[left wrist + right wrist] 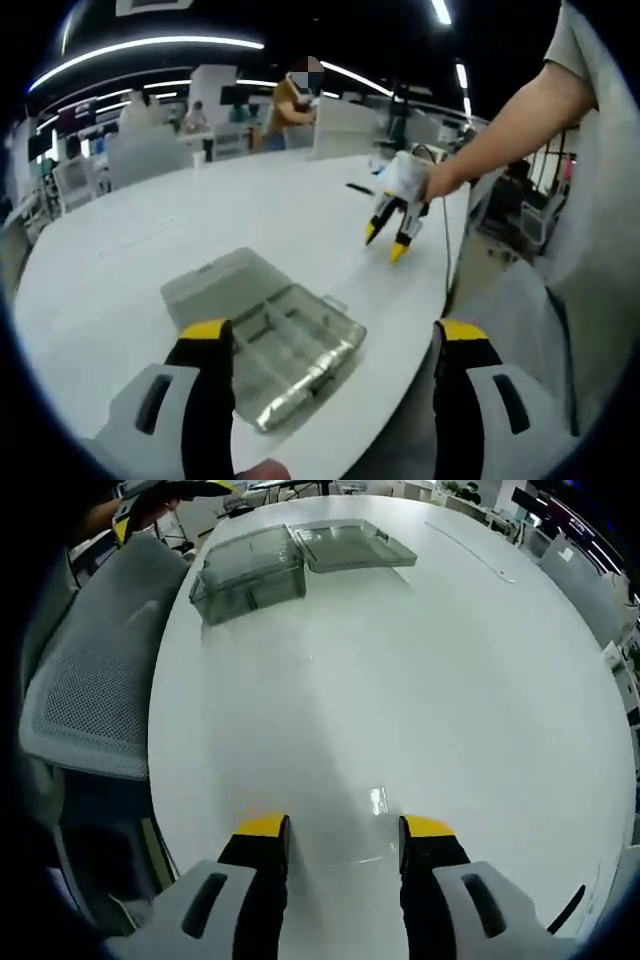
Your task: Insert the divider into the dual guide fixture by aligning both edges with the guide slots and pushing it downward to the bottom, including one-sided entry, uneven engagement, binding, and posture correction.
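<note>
Item: clear box (268, 345), lid open, at the table (120, 270) edge near the left gripper (330, 345); jaws wide, empty. Right gripper (343, 842) over bare table, well apart from the box (250, 575); jaws wide, empty. Divider: cannot tell. Step: approach, nothing grasped. Next: locate and grip the divider, align with slots.
</note>
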The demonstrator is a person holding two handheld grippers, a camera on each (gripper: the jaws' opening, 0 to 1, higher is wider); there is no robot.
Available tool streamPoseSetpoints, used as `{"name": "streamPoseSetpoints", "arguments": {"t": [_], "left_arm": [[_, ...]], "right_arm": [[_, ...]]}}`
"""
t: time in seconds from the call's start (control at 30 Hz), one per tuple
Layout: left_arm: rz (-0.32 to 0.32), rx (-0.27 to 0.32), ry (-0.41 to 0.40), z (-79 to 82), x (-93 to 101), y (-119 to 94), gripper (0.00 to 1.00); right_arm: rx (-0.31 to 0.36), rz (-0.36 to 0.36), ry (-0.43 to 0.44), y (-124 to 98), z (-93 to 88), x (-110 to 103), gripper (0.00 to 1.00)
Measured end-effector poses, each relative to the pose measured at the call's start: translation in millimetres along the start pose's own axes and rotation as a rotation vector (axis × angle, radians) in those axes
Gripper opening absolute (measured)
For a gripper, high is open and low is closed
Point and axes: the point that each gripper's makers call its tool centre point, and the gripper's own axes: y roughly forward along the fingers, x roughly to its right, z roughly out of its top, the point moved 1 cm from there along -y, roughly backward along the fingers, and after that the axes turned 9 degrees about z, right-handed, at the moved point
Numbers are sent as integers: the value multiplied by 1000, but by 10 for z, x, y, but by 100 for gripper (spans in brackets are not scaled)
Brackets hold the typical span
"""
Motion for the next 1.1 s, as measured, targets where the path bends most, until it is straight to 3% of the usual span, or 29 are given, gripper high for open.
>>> {"name": "streamPoseSetpoints", "arguments": {"t": [0.5,1.1], "left_arm": [[10,-6,-12,-51,-20,0,80],[16,4,-31,-36,-14,-25,79]], "right_arm": [[-48,27,-79,23,3,12,34],[-103,29,-80,30,-1,-4,28]]}}
